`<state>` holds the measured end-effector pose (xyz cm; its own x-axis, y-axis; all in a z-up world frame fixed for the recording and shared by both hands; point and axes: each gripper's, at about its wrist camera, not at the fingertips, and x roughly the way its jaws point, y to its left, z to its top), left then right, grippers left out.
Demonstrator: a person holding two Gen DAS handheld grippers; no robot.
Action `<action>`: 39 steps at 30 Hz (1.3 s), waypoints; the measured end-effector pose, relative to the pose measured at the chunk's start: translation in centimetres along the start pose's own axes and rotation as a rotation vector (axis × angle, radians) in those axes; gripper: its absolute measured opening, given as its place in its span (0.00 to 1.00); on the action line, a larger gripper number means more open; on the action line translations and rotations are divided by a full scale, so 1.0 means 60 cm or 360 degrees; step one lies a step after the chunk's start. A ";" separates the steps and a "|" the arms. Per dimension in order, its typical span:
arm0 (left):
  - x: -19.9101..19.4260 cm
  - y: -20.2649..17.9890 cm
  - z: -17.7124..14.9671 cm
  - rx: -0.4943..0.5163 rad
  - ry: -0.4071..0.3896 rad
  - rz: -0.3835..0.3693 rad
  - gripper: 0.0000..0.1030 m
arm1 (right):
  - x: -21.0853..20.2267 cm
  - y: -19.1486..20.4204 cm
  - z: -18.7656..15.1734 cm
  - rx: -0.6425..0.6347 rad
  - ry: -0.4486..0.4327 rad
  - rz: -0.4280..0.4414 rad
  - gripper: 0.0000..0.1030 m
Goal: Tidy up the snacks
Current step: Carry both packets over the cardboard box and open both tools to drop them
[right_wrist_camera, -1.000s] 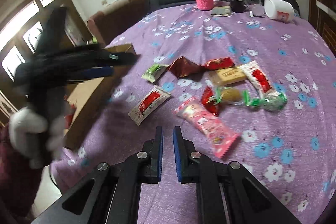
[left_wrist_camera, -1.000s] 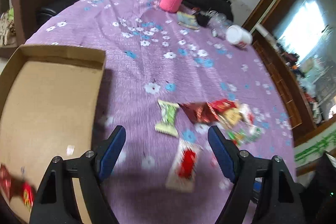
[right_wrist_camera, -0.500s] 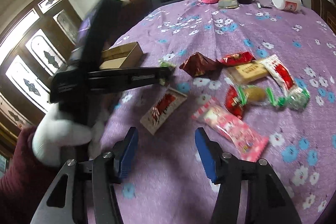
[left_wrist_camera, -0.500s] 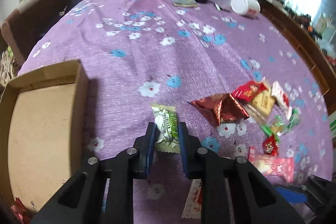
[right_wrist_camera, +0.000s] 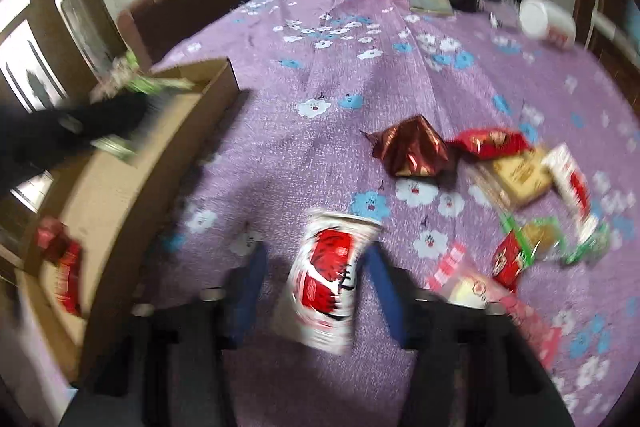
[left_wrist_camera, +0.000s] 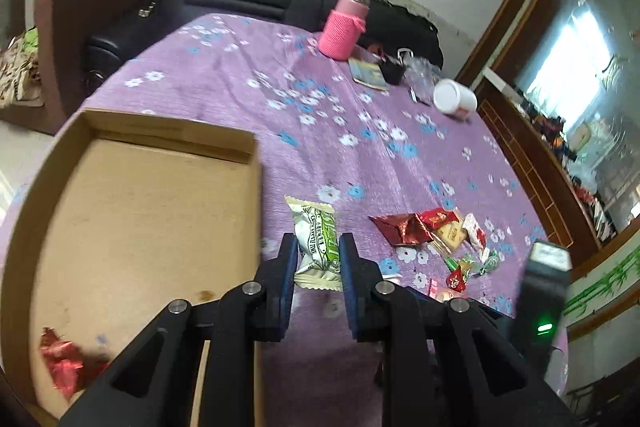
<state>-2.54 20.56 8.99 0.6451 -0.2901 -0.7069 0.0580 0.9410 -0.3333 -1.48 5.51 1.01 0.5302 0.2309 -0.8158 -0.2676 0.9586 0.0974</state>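
Purple tablecloth [left_wrist_camera: 360, 155]: left tongs [left_wrist_camera: 318, 251] pinch green packet [left_wrist_camera: 316, 243]; right tongs [right_wrist_camera: 316, 263] closing around red-white packet [right_wrist_camera: 328, 279].

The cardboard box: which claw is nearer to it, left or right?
Left. The left claw, shut on the green snack, is at the cardboard box. The right claw, closing around the red-and-white packet, stands apart on the cloth.

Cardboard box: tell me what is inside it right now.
The cardboard box holds red-wrapped snacks in its near corner; the rest of the visible floor is bare. The left gripper hides part of the near edge, so nothing can be told there.
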 end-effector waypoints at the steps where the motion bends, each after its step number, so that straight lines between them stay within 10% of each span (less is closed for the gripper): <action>1: -0.009 0.008 0.000 -0.0005 -0.0013 0.0014 0.20 | 0.000 0.007 -0.001 -0.0036 -0.0003 -0.0025 0.32; 20: -0.058 0.231 -0.025 -0.0335 -0.0007 0.0389 0.21 | -0.087 0.015 0.019 0.0081 -0.0137 0.0314 0.19; 39: -0.217 0.263 -0.072 -0.0610 -0.0368 0.0235 0.72 | 0.030 0.262 0.048 -0.0260 0.0115 0.0640 0.23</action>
<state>-13.35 38.42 10.26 0.7807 -0.0704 -0.6209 -0.3048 0.8245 -0.4767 -2.43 21.46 2.73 0.3016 0.5625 -0.7699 -0.5681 0.7545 0.3287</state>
